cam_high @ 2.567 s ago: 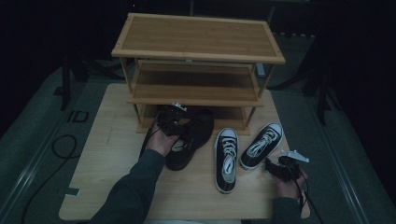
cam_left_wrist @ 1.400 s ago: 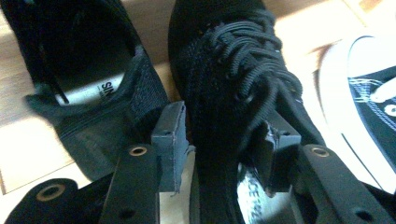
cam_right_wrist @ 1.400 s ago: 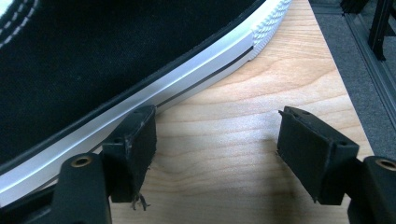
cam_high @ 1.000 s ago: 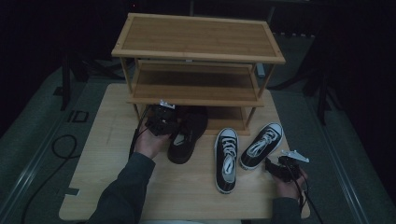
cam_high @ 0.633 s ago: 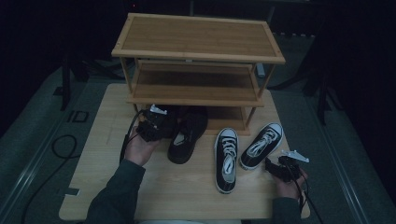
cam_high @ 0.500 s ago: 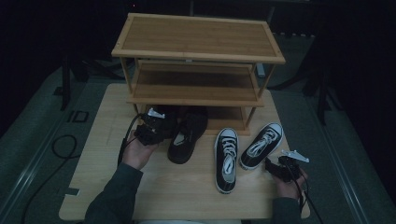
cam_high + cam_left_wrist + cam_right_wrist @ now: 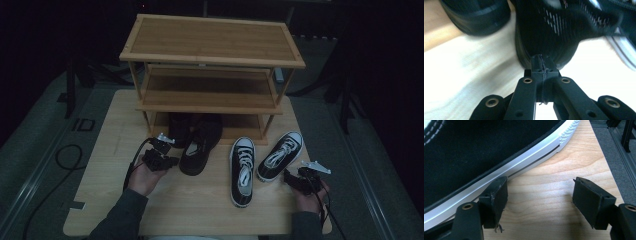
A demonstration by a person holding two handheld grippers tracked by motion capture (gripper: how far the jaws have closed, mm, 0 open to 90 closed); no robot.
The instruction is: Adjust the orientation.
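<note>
Our left gripper (image 7: 161,152) has its fingers together, empty, just beside the black shoe (image 7: 200,146) near the rack (image 7: 210,60) on the tabletop (image 7: 100,190). We think it's soft and light; grab its heel rim. Our right gripper (image 7: 539,202) has its fingers apart.

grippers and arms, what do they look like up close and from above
Both grippers are black, each topped by a grey three-cornered plate. The left gripper trails a black cable; the right gripper has one too. Each has two blocky black jaws on arms with brass-ringed screw holes. The person wears dark grey-green sleeves.
</note>
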